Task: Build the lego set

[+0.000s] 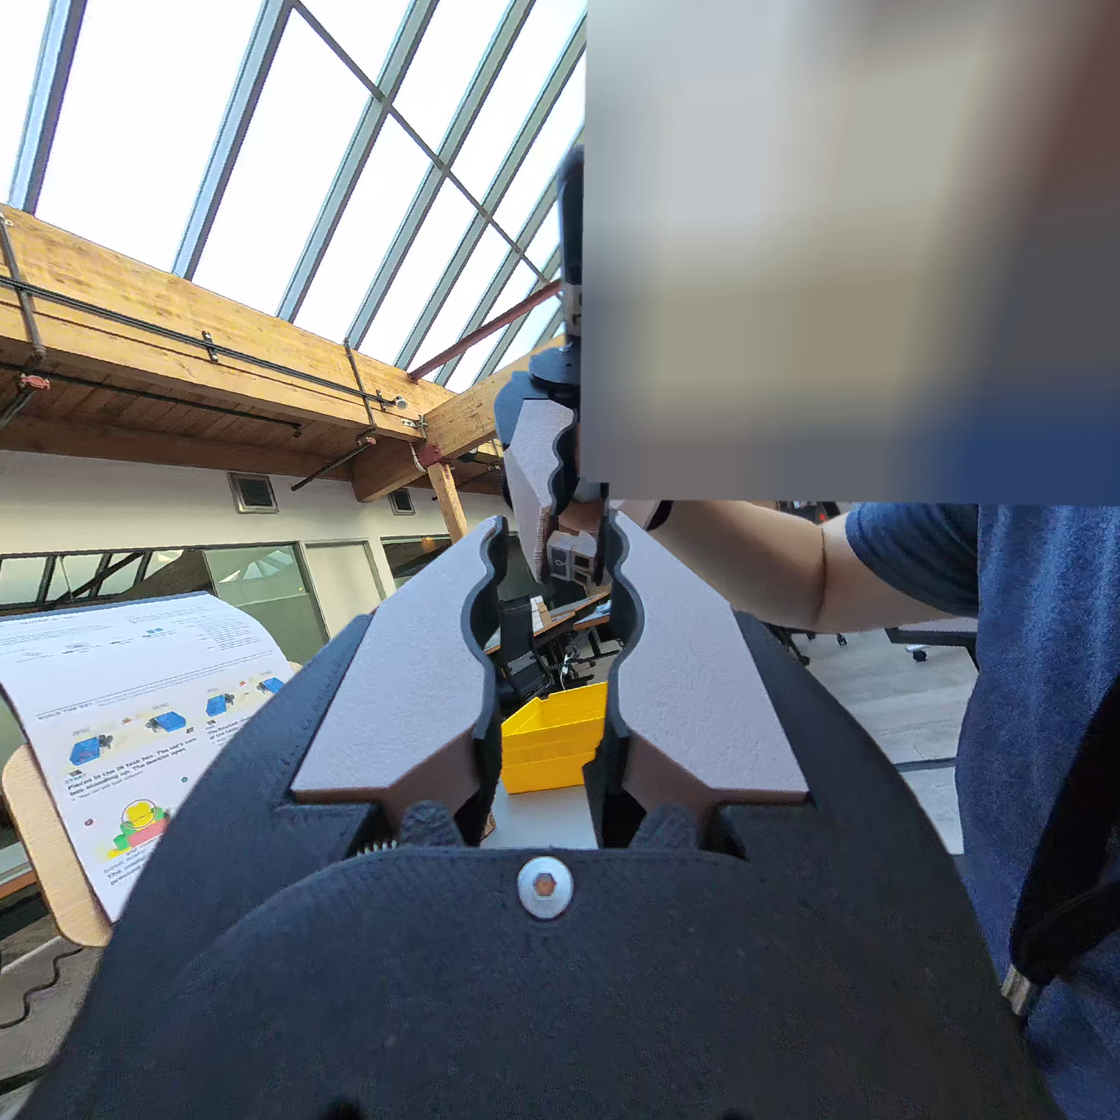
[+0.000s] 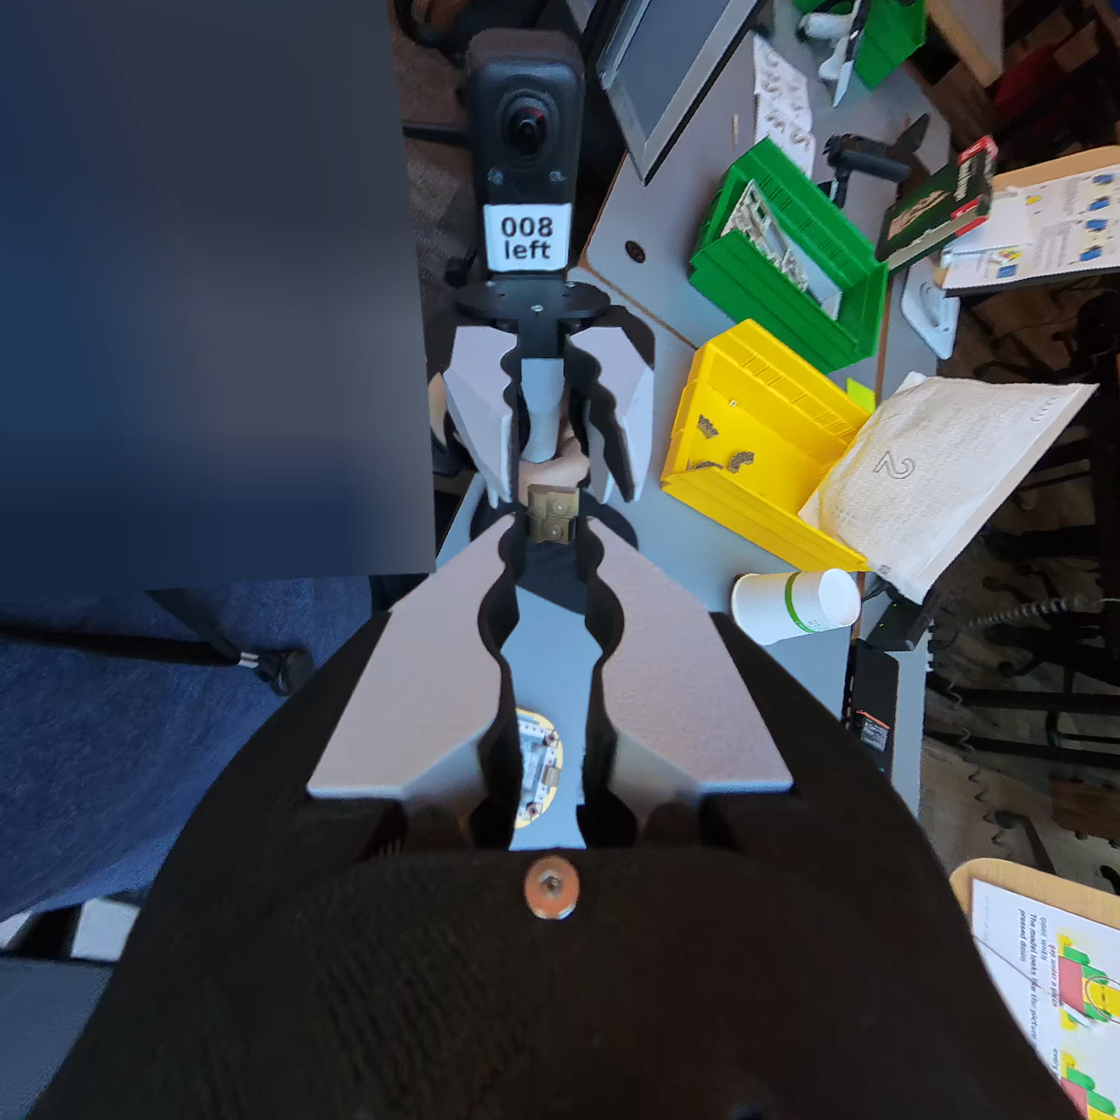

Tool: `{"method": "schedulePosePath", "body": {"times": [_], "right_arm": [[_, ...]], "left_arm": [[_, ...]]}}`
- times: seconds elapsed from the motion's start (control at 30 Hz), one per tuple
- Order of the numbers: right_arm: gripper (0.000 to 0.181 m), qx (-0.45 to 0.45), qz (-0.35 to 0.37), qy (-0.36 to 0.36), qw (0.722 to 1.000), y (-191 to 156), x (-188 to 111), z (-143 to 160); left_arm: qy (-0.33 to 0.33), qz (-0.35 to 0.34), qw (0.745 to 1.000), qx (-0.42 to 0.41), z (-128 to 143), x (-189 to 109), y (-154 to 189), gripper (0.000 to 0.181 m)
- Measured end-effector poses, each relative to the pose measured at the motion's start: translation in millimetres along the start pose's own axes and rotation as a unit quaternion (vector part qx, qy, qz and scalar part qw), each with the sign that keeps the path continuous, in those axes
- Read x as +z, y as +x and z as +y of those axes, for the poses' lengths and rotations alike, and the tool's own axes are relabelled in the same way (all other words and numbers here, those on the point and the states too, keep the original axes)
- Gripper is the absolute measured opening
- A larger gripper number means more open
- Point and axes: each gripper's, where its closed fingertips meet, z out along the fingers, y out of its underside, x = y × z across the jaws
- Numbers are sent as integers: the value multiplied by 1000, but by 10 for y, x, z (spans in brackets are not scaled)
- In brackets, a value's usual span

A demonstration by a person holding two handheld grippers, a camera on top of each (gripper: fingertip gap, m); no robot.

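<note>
Both grippers are raised above the table and face each other tip to tip. My right gripper (image 2: pixel 551 536) is shut on a small tan-grey lego piece (image 2: pixel 553 515), pinched at its fingertips. The piece also shows in the left wrist view (image 1: pixel 573 560), with the right gripper (image 1: pixel 570 545) reaching down from above. My left gripper (image 1: pixel 557 527) points upward; its jaws stand partly open, the tips flanking the piece without clamping it. It also shows in the right wrist view (image 2: pixel 560 488). A partly built white and yellow model (image 2: pixel 536 763) lies on the table under my right gripper.
A yellow bin (image 2: pixel 757 424) with small brown pieces, a green bin (image 2: pixel 788 254), a white padded bag (image 2: pixel 945 479) and a paper cup (image 2: pixel 794 606) stand on the grey table (image 2: pixel 685 582). Instruction sheets (image 1: pixel 121 697) (image 2: pixel 1054 982) are nearby. A person's arm (image 1: pixel 788 563) is close. Only a small space, under 4 cm, lies between the two pairs of fingers.
</note>
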Motion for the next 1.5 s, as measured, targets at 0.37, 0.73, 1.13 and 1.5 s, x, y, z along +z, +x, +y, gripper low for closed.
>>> {"method": "schedulePosePath", "body": {"times": [0.37,0.73,1.13,1.5], "right_arm": [[16,-134,225,-10,965,228,-116,88],[14,-201,332,-45,921,267,-135,180],[15,-236,397,-38,886,258,-210,155],[26,-217,341,42,914,110,-189,104]], "left_arm": [[-139,-80,973,-167,83,-42,-240,34],[-264,-100,956,-82,311,192,-177,15],[-244,-92,964,59,283,249,-142,6],[-198,-70,972,109,237,219,-29,6]]}}
